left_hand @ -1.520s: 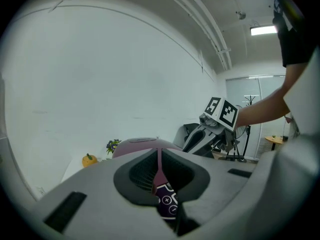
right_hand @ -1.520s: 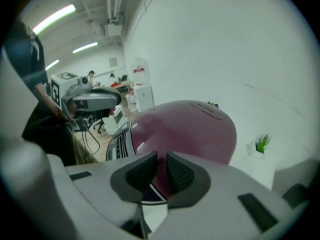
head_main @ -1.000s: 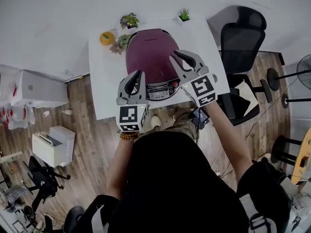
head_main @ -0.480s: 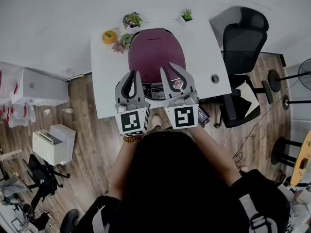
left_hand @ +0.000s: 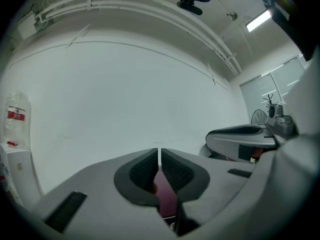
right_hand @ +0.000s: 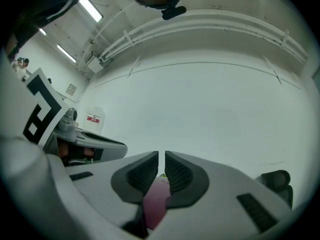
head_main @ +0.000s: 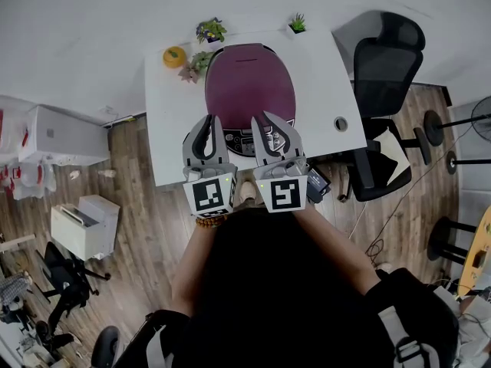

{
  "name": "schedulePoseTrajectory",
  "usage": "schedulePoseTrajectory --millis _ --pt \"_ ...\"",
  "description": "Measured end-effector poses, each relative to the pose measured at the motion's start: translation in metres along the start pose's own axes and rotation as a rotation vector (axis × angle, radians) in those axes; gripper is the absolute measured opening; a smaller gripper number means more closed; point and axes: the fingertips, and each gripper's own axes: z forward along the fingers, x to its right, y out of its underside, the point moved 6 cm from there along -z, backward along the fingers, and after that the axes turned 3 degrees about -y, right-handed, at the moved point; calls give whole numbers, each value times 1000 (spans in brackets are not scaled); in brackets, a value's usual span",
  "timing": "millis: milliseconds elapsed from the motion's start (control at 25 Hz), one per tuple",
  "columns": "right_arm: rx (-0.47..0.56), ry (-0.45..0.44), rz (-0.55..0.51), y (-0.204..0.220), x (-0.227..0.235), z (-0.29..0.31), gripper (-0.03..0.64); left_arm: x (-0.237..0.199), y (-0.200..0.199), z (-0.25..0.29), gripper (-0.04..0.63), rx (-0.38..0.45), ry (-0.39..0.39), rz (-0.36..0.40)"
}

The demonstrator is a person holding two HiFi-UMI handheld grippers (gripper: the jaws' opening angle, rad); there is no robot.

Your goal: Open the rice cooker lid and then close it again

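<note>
The purple rice cooker (head_main: 249,87) sits lid down on the white table (head_main: 173,136), between small potted plants (head_main: 207,31) at the far edge and the two grippers at the near edge. The left gripper (head_main: 207,119) has its jaws pressed almost together on nothing. Just beside it, the right gripper (head_main: 265,117) is closing, with a narrow empty slit left between its jaws.

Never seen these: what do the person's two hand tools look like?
The left gripper and right gripper are grey, with two curved jaws lined with dark ribbed pads; each carries a white cube of black square markers. The right's jaws are closing, empty. Black top, beaded bracelet.
</note>
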Motion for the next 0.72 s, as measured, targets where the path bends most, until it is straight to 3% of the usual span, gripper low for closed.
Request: schedulePoseTrajectory --millis 400,720 --pt "-51 -43 32 22 -10 -7 40 10 18 -4 34 -71 39 19" --pt "-62 -40 77 30 -9 -15 37 11 21 -11 34 -80 36 19"
